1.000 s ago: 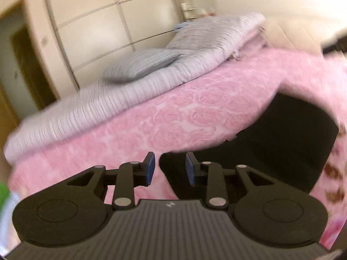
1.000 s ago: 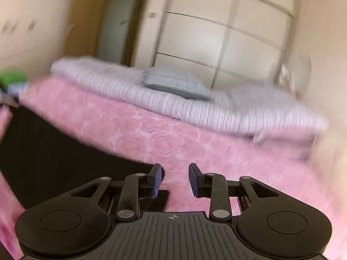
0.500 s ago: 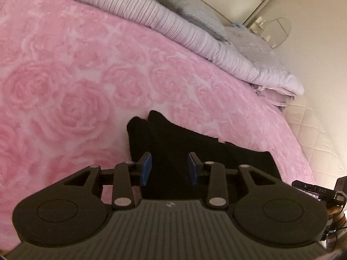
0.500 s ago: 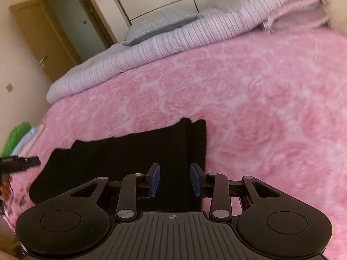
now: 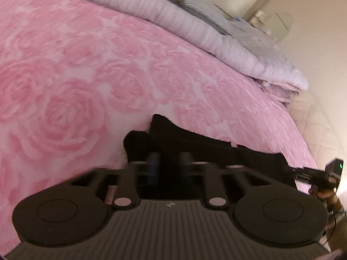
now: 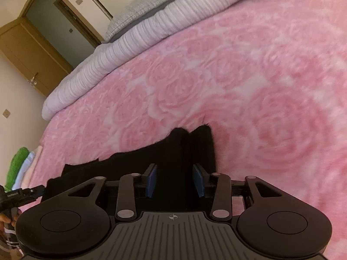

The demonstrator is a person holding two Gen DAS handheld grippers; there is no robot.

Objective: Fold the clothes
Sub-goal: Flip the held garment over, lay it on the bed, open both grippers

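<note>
1. The black garment (image 5: 216,149) is lying flat on the pink rose-patterned blanket (image 5: 86,75), in the lower middle of the left wrist view. Its near corner is reaching up just above the fingers.
2. The left gripper (image 5: 170,162) is hovering low over that corner. Its fingers are smeared by motion and its jaws have just been closing. A gap is still showing between them, with black cloth lying in it. Whether the pads are pressing the cloth I cannot tell.
3. In the right wrist view, the right gripper (image 6: 174,179) is pointing down at the opposite corner of the garment, in the lower centre of the frame. Its blue pads (image 6: 151,177) are standing apart with black cloth under and between them. These jaws have also just been closing and are not pinching the cloth.
4. A striped duvet (image 6: 151,32) and a grey pillow (image 6: 141,10) are lying along the upper edge of the blanket.
5. A stack of folded clothes (image 6: 19,162), green on top, is sitting at the lower left edge, and a wooden door (image 6: 28,52) is standing at the upper left.
</note>
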